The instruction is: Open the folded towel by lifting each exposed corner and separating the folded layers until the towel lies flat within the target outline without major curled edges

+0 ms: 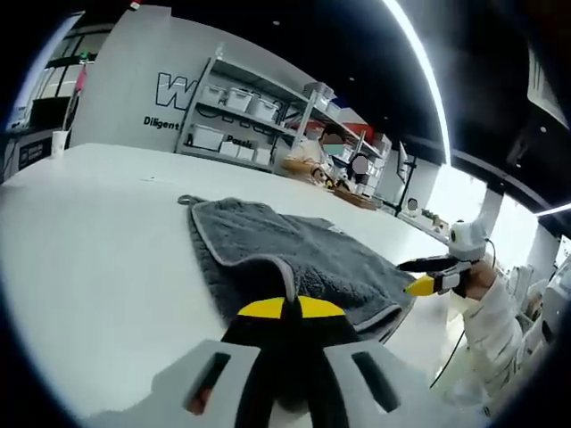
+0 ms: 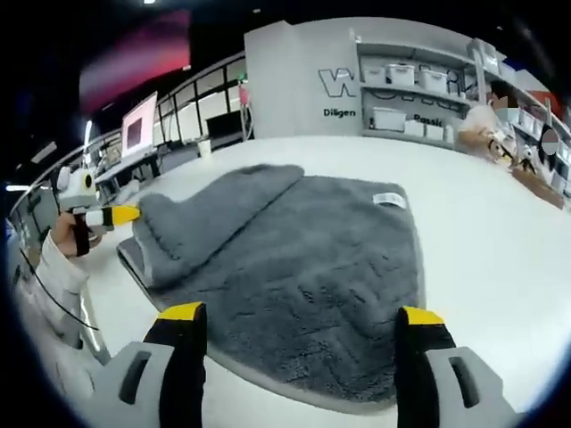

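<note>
Room: bright hall with a dark ceiling, long strip lights and a pale wall bearing dark lettering.
Counter: broad white counter (image 2: 500, 241) carrying the towel; its glossy top reaches back toward the shelving.
Shelving: grey metal shelf rack (image 2: 419, 98) behind the counter, beyond the towel's far edge.
Containers: white plastic storage bins (image 1: 237, 99) stand in rows on the shelf rack's levels; their contents cannot be made out.
Cup: small white cup (image 1: 59, 141) at the counter's far edge, well apart from the towel.
Towel: dark grey plush towel with a pale trimmed edge (image 2: 303, 259) lies on the counter, mostly spread; in the right gripper view one side is folded over onto the towel in a thick band, and a small white label (image 2: 390, 199) sits near the towel's far edge.
Loop: short hanging loop (image 1: 186, 200) at the towel's far corner in the left gripper view.
Left tool: left tool (image 1: 286, 308), black with yellow tips, jaws pressed together on the towel's near edge, a strip of trim caught between the tips.
Right tool: right tool (image 2: 303, 314), jaws spread wide, hovering over the towel's near edge with nothing between them.
Across views: the left gripper view has the right tool beside the towel's right corner, held by a white-sleeved hand (image 1: 480, 281).
People: figures seated past the counter, near the shelf rack.
</note>
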